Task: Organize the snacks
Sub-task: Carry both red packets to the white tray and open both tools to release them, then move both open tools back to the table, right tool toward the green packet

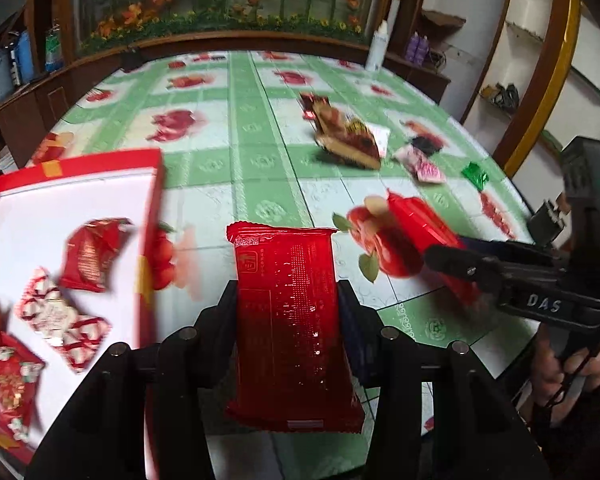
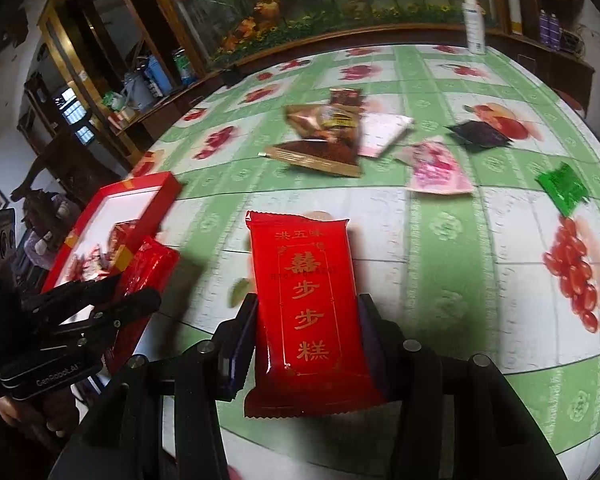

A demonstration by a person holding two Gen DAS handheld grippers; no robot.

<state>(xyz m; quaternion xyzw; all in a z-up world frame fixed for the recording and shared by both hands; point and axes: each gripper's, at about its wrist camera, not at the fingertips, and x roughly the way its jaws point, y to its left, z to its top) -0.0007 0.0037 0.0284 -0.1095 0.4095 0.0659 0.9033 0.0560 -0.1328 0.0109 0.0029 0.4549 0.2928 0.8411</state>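
Note:
In the left wrist view my left gripper (image 1: 288, 292) is shut on a red snack packet (image 1: 290, 332), held lengthwise above the table. To its left lies the red box (image 1: 100, 164) with a white floor, holding several red and white packets (image 1: 94, 254). My right gripper (image 2: 308, 304) is shut on a second red packet with gold characters (image 2: 306, 308). Each gripper shows in the other's view: the right gripper (image 1: 446, 258) with its red packet (image 1: 416, 224), the left gripper (image 2: 140, 292) with its packet (image 2: 150, 264) by the box (image 2: 148, 184).
On the green flowered tablecloth (image 2: 440, 232) lies a pile of brown and gold packets (image 2: 320, 140), with a pink packet (image 2: 436, 168), a dark one (image 2: 480, 134) and a green one (image 2: 564, 188) to its right. A white bottle (image 2: 474, 28) stands at the far edge.

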